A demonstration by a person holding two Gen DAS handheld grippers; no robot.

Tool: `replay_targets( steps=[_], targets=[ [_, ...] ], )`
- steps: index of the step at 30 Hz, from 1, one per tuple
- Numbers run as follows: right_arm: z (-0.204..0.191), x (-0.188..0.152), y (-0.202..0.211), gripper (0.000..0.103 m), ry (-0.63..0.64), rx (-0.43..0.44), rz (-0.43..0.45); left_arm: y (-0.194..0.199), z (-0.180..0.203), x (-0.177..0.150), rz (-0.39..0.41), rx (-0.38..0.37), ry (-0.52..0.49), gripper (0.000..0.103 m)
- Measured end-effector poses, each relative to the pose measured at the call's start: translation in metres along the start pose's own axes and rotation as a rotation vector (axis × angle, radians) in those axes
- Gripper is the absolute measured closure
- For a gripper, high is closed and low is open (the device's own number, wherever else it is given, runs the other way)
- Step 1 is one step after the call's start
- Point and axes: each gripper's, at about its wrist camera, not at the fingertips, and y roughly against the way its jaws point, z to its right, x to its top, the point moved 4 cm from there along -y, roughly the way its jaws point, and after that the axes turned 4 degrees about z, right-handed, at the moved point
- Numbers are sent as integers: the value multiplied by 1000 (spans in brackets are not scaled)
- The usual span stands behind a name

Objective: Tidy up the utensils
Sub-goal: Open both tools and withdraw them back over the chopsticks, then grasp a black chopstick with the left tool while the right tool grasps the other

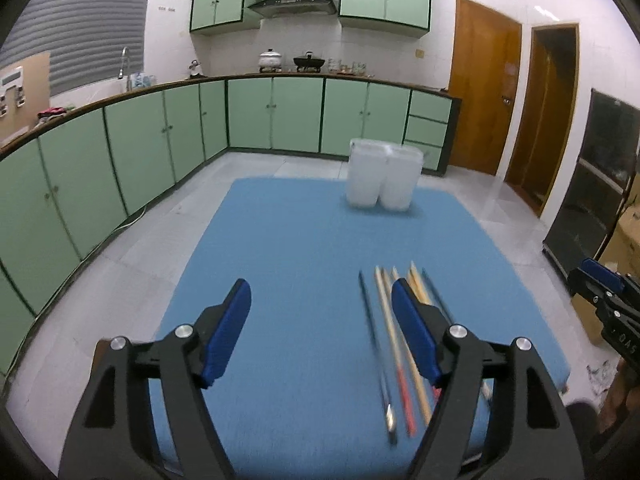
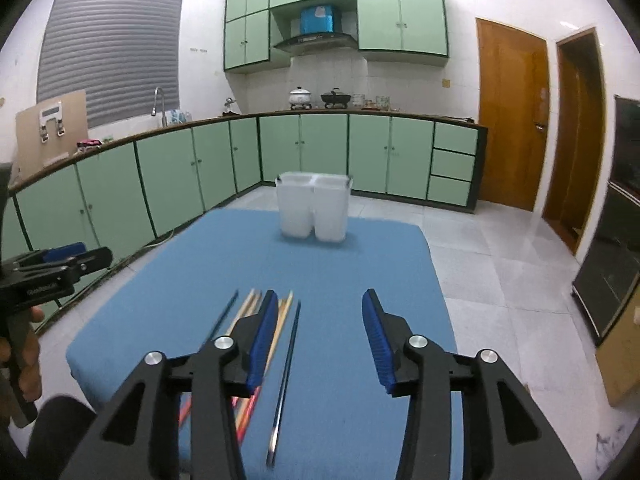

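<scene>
Several chopsticks (image 1: 394, 344), wooden, red-tipped and dark metal, lie in a loose bundle on the blue table (image 1: 304, 248). They also show in the right wrist view (image 2: 285, 364). A white two-compartment utensil holder (image 1: 383, 178) stands at the table's far end; it also shows in the right wrist view (image 2: 314, 210). My left gripper (image 1: 320, 300) is open and empty above the table, left of the bundle, its right finger over the chopsticks. My right gripper (image 2: 320, 312) is open and empty, right of the bundle.
Green kitchen cabinets (image 2: 160, 176) run along the left and back walls. Wooden doors (image 2: 512, 120) stand at the right. A dark glass cabinet (image 2: 616, 264) and a cardboard box (image 1: 628, 240) sit at the far right. The other gripper shows at each view's edge (image 1: 600, 284) (image 2: 60, 264).
</scene>
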Motion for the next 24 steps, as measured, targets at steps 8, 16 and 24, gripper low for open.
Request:
replay_targets(
  steps=[8,16,24],
  targets=[
    [-18,-83,0,61,-59,19,-112,10,14,-85,-100,-31,21,32],
    [-28,-109,-25,76,-59,35,-181,0,31,-114,-129,-24,-25,34],
    [-35,-125,-39,88,-26,35,-223,-15,39,-128,-167,-14,-65,43]
  ],
)
